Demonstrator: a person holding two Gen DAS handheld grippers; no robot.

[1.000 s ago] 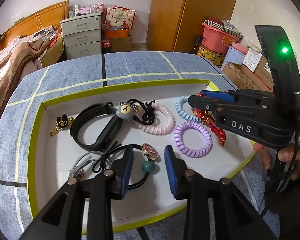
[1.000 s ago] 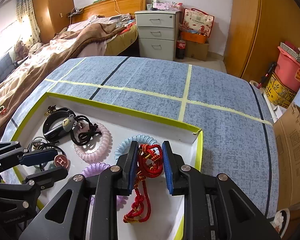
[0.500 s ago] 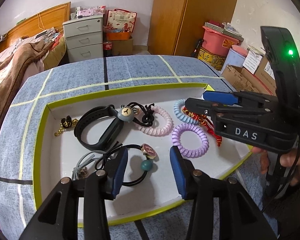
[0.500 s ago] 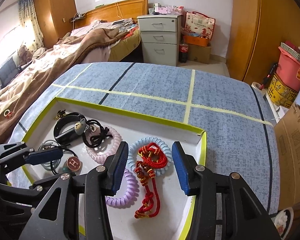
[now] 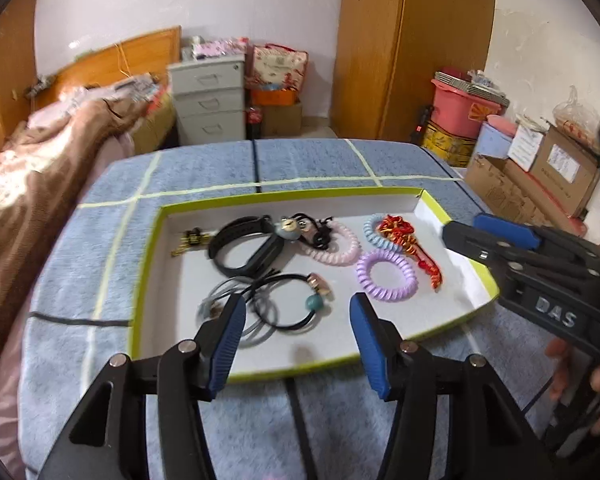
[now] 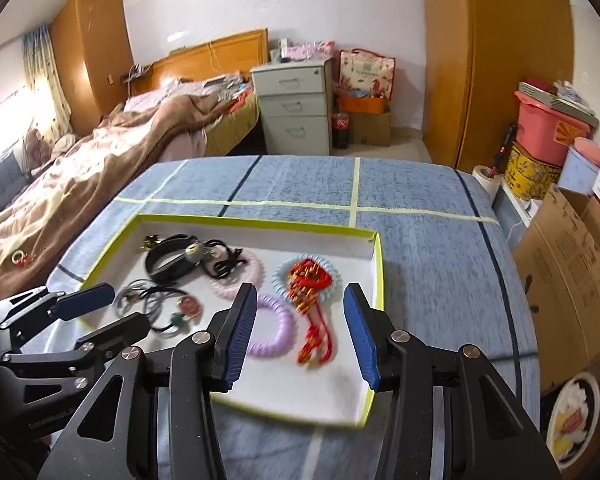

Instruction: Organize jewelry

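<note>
Two tongs, both empty, jaws wide apart; left's have just been opening, right's opened a moment sooner, nothing between either pair.
Bench: blue woven cloth w/ pale tape grid; carries the tray.
Tray: shallow, white inside, lime-green rim, rectangular; holds all the jewelry.
Left tongs: hover over tray's near rim, blue ribbed pads, black arms.
Right tongs: hover above tray's near right part, same blue pads.
Band: black, smooth, stiff-looking loop, far-left-centre of tray; bear charm touching its right end.
Black elastic ties: thin, limp, tangled loops w/ teal bead; lie just ahead of left tongs, nearest item to them.
Purple coil: springy plastic spiral ring; left of red cord, partly behind right tongs' left pad.
Pink coil: same type, paler; overlaps black tie at bear charm.
Blue coil: under red cord's top loop.
Red cord: knotted braid w/ gold beads, soft; long axis runs far-to-near, roughly in line w/ right tongs, straight ahead betw. their pads in view. Right hand nearer.
Gold charm: small, far-left corner, apart from rest.
Judgement: all pieces in tray; likely both tongs just let go, task near done or betw. picks.
</note>
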